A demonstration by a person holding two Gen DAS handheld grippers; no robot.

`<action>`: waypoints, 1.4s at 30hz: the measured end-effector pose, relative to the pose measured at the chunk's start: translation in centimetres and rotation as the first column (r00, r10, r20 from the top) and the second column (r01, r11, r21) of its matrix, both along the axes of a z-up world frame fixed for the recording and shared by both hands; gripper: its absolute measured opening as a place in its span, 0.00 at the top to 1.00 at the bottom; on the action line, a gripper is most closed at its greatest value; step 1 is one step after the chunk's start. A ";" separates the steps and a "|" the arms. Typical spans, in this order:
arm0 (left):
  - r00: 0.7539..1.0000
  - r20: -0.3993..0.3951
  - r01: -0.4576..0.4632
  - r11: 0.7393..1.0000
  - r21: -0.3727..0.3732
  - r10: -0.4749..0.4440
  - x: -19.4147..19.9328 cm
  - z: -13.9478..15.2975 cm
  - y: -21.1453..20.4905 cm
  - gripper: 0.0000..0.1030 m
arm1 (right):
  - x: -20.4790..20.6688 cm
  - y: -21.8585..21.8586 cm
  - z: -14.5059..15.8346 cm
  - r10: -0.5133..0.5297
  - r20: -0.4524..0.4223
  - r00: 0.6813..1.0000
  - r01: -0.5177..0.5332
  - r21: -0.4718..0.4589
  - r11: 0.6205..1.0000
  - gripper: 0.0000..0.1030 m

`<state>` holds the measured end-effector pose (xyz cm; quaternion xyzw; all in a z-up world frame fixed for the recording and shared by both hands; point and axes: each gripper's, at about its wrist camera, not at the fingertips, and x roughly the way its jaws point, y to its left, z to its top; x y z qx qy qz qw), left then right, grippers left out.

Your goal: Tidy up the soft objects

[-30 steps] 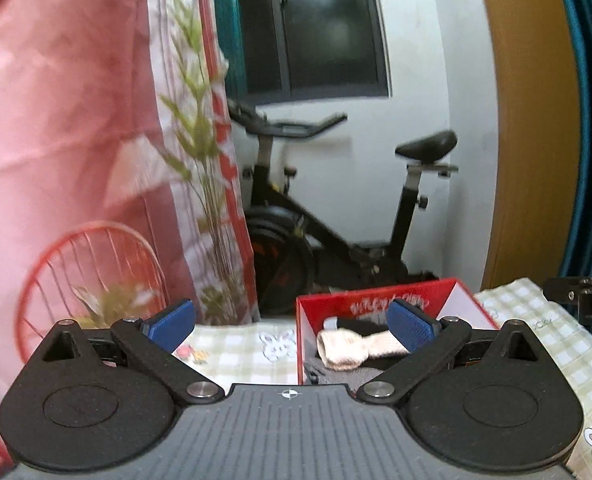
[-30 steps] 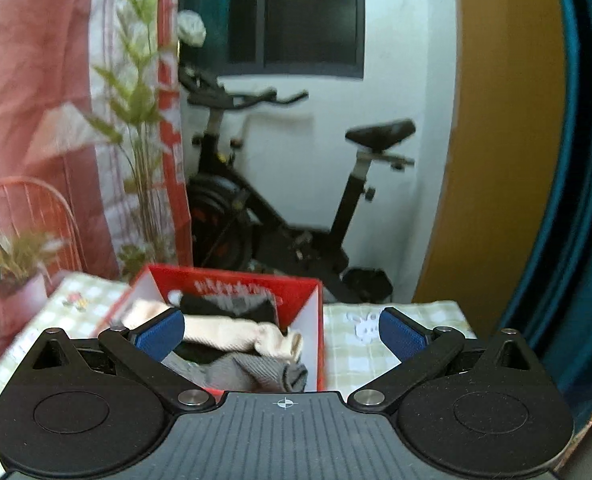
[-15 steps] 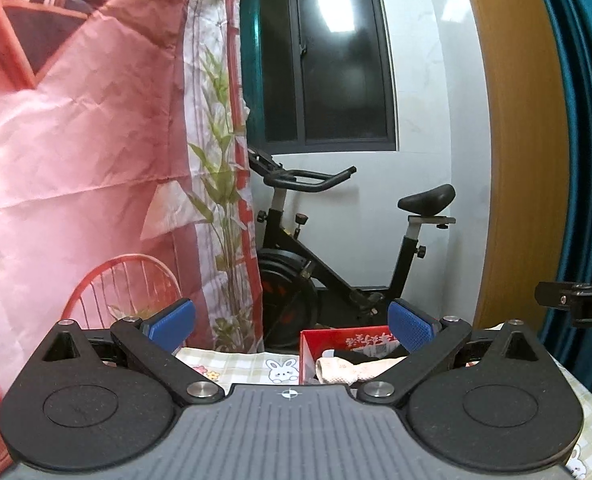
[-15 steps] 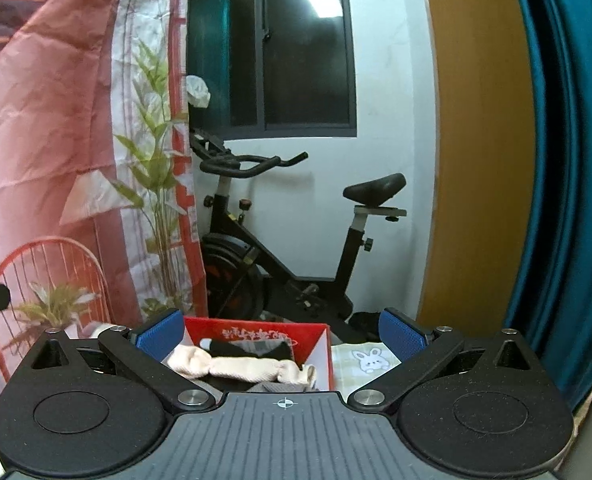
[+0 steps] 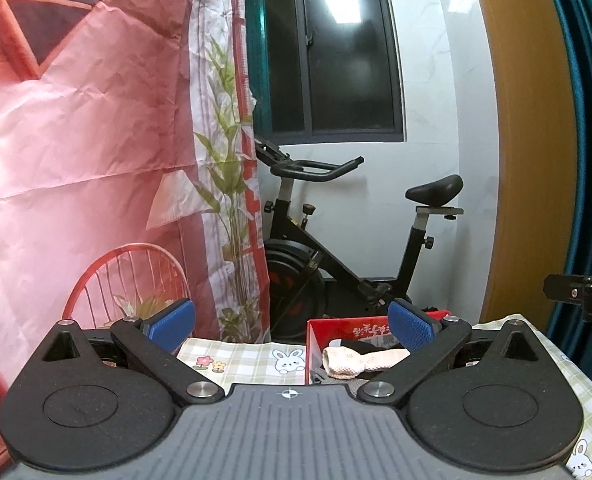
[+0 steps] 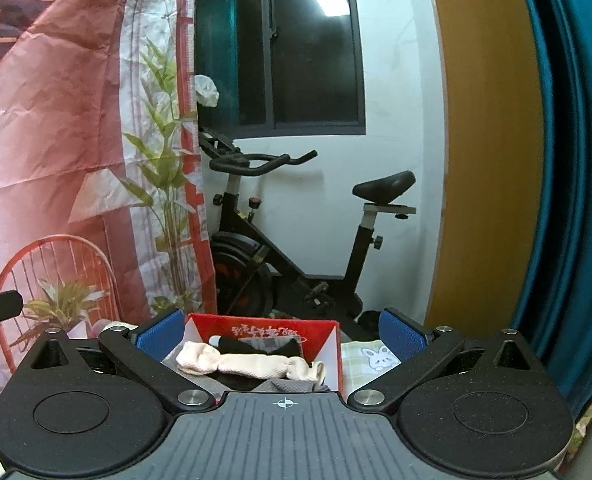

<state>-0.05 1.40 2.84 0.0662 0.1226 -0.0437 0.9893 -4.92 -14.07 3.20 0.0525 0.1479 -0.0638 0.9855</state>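
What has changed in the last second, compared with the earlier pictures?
Both grippers have tilted up and drawn back: the red box and checked tablecloth sank low in both views, and more window and wall show. The left gripper and right gripper stay open and empty. The cream sock still lies on the dark clothes in the box.

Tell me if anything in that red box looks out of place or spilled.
Nothing spilled. The red box sits upright on the checked cloth, holding a cream sock laid across darker and grey ones. Its right end rests at the box's rim, not outside. Both grippers are open and empty.
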 end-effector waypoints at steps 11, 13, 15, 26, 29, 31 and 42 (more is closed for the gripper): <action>1.000 -0.013 -0.016 1.000 -0.003 0.016 0.1 -0.2 0.2 0.00 | 0.0 0.4 -0.1 -0.006 -0.003 1.000 0.006 -0.009 1.000 0.00; 1.000 -0.015 -0.020 1.000 -0.005 0.020 0.2 -0.2 0.3 0.00 | 0.0 0.3 -0.1 -0.004 -0.001 1.000 0.004 -0.004 1.000 0.00; 1.000 -0.017 -0.024 1.000 -0.007 0.024 0.2 -0.2 0.4 0.00 | 0.0 0.3 -0.2 -0.001 0.000 1.000 0.001 -0.001 1.000 0.00; 0.999 -0.026 -0.028 1.000 -0.013 0.028 0.3 -0.4 0.2 0.00 | -0.2 0.4 -0.2 0.004 0.003 1.000 -0.004 0.001 1.000 0.00; 0.999 -0.031 -0.026 1.000 -0.014 0.026 0.3 -0.5 0.2 0.00 | -0.2 0.4 -0.2 0.006 0.002 1.000 -0.006 0.000 1.000 0.00; 0.999 -0.032 -0.026 1.000 -0.013 0.026 0.3 -0.6 0.2 0.00 | -0.2 0.5 -0.3 0.007 0.002 1.000 -0.007 -0.003 1.000 0.00; 1.000 -0.016 -0.016 1.000 -0.007 0.016 0.2 -0.7 0.4 0.00 | -0.3 0.6 -0.3 0.008 0.001 1.000 -0.008 -0.003 1.000 0.00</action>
